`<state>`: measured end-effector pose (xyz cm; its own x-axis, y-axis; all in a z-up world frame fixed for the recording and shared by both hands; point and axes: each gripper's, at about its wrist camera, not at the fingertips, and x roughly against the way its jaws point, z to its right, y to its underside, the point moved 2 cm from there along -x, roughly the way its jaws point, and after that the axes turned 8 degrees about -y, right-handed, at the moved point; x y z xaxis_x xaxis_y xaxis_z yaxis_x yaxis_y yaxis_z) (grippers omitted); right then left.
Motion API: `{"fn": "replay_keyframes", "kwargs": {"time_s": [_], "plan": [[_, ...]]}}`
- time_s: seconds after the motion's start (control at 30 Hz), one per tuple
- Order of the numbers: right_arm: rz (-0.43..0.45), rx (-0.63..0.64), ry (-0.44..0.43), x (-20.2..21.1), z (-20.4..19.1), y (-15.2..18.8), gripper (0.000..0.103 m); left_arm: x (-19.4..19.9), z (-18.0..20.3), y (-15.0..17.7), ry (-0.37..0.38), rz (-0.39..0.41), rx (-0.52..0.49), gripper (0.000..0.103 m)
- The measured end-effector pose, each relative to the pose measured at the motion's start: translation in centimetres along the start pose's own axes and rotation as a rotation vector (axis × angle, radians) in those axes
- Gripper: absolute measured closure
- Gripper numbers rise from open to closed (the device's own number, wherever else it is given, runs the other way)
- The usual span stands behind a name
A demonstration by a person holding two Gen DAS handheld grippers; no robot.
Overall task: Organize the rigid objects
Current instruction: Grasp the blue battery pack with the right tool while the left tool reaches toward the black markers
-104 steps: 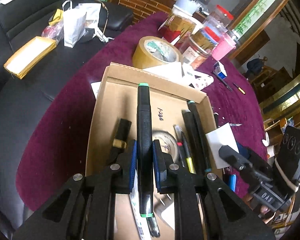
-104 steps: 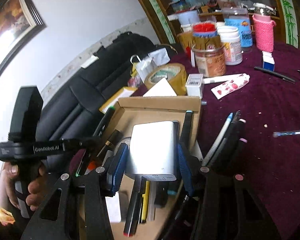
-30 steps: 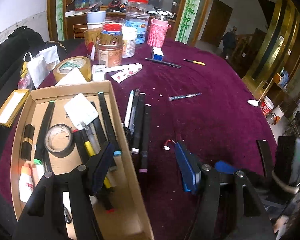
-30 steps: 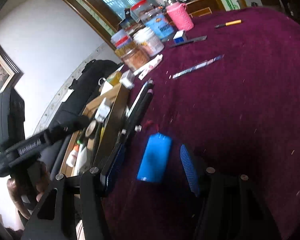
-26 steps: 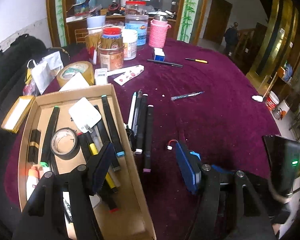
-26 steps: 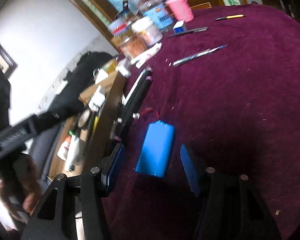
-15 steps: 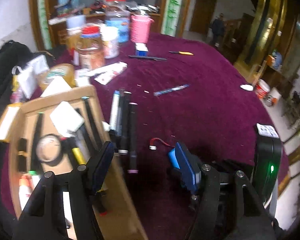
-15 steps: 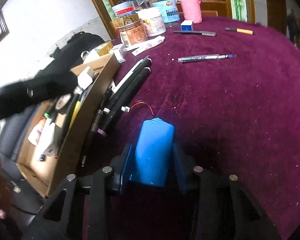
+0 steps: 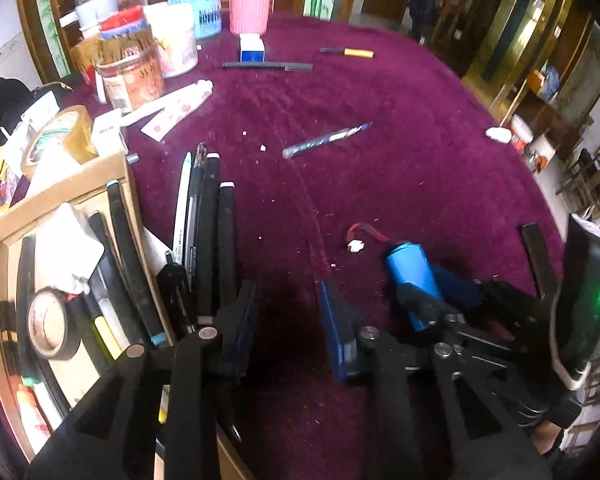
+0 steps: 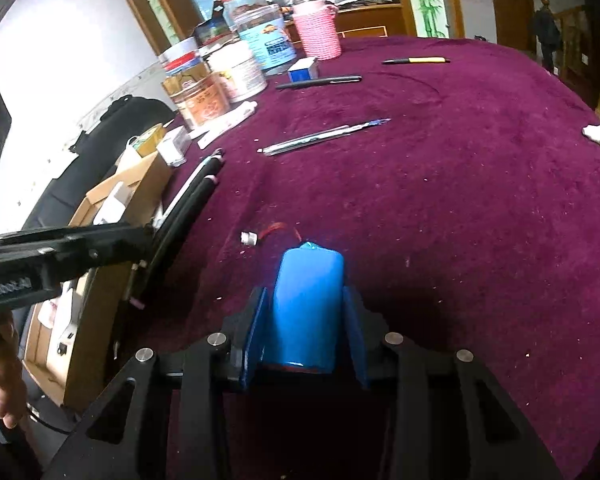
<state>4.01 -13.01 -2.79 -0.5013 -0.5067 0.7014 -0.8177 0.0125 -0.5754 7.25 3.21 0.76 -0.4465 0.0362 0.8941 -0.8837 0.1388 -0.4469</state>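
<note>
A blue battery pack [image 10: 308, 304] with a red lead and white plug [image 10: 249, 238] lies on the purple tablecloth. My right gripper [image 10: 305, 330] has both blue pads against its sides, and the jaws are still closing. The left wrist view shows that pack [image 9: 410, 276] at the right. My left gripper [image 9: 288, 320] hangs over bare cloth with its jaws closing and nothing between them. Several dark markers [image 9: 210, 232] lie just left of it, alongside the cardboard box [image 9: 128, 184], which holds markers, a tape roll and a white block.
Jars [image 9: 132, 76], a pink cup [image 9: 250, 4] and a brown tape roll [image 9: 56, 140] crowd the far left. Loose pens lie beyond: a blue patterned pen [image 9: 326, 140], a black pen [image 9: 268, 66] and a yellow-tipped pen [image 9: 348, 53]. A hand [image 10: 4, 392] grips the left handle.
My right gripper came down around the blue battery pack and closed onto it. My left gripper shifted right, off the box edge to bare cloth, and its jaws narrowed.
</note>
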Motion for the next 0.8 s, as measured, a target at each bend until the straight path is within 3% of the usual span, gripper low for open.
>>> {"fn": "replay_keyframes", "kwargs": {"time_s": [0.23,0.33,0.6,0.7,0.8], "plan": [[0.005,0.001,-0.013,-0.2,0.0,-0.2,0.07,-3.3,-1.2,-1.3,-0.056,-0.101,0.01,0.074],[0.003,0.003,-0.018,-0.2,-0.1,-0.2,0.07,-3.7,-1.3,-1.4,-0.1,-0.106,0.006,0.074],[0.001,0.009,-0.027,-0.3,-0.2,-0.1,0.07,-3.7,-1.2,-1.3,-0.094,-0.114,0.011,0.074],[0.0,0.012,-0.024,-0.3,-0.3,-0.1,0.07,-4.3,-1.2,-1.5,-0.126,-0.126,-0.002,0.074],[0.0,0.012,-0.024,-0.3,-0.3,-0.1,0.07,-5.5,-1.1,-1.7,-0.101,-0.162,-0.01,0.074]]}}
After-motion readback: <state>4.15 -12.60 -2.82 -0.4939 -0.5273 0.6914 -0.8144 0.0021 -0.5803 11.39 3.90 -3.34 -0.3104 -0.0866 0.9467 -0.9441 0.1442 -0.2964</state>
